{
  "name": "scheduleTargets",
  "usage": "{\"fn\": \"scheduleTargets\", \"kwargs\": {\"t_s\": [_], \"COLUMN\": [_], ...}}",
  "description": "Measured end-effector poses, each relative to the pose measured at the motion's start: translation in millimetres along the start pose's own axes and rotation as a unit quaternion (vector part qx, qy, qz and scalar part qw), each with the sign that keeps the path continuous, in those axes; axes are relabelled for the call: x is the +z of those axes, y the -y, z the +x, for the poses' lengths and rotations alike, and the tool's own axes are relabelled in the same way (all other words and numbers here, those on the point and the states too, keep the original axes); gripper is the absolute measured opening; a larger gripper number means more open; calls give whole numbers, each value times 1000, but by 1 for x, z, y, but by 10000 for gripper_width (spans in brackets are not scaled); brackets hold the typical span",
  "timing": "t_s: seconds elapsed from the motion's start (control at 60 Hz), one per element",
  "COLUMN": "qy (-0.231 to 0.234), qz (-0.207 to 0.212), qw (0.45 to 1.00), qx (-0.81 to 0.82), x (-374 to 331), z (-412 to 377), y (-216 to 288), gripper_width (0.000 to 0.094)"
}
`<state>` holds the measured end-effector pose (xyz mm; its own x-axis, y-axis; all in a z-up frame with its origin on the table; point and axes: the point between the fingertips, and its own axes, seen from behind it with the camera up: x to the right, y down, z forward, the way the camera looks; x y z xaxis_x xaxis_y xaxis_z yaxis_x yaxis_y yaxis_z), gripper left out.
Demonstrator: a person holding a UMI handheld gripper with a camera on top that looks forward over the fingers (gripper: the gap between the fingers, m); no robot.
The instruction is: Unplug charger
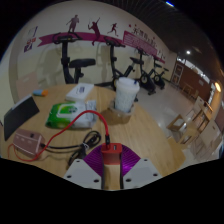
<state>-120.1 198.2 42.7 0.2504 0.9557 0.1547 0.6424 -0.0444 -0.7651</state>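
Note:
A small red-orange charger (110, 152) sits between the purple pads of my gripper (109, 162), and both fingers press on its sides. A red cable (97, 124) runs from the charger's far end up and curves left over the wooden table (150, 130). A black cable (66, 148) loops beside it toward a pale power strip (25, 147) to the left of the fingers. The charger is apart from the power strip; I cannot see any plug blades.
Beyond the fingers lie a green wipes pack (68, 114), a white box (82, 92) and a white cup (125, 95). A dark flat device (20, 118) lies at the left. Exercise bikes (72, 62) stand behind the table, wooden chairs (192, 118) to the right.

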Motion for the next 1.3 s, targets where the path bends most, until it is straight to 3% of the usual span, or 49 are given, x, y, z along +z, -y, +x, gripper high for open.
{"fn": "scheduleTargets", "kwargs": {"t_s": [0.083,0.133,0.267,0.3,0.433,0.6,0.883,1.067,1.3], "qy": [17,23,12,6,17,54,77,65,58], "qz": [-31,-47,-42,-37,-12,32,66,59,57], "qw": [999,999,999,999,999,997,994,995,996], "qx": [2,4,9,11,30,36,45,43,44], "x": [10,25,16,3,-70,-223,-429,-490,-506], "z": [10,2,13,21,21,-13,-83,-100,-111], "y": [-30,-42,-41,-37,-18,5,-33,-69,-83], "gripper_width": [244,324,872,832,862,859,853,852,857]}}
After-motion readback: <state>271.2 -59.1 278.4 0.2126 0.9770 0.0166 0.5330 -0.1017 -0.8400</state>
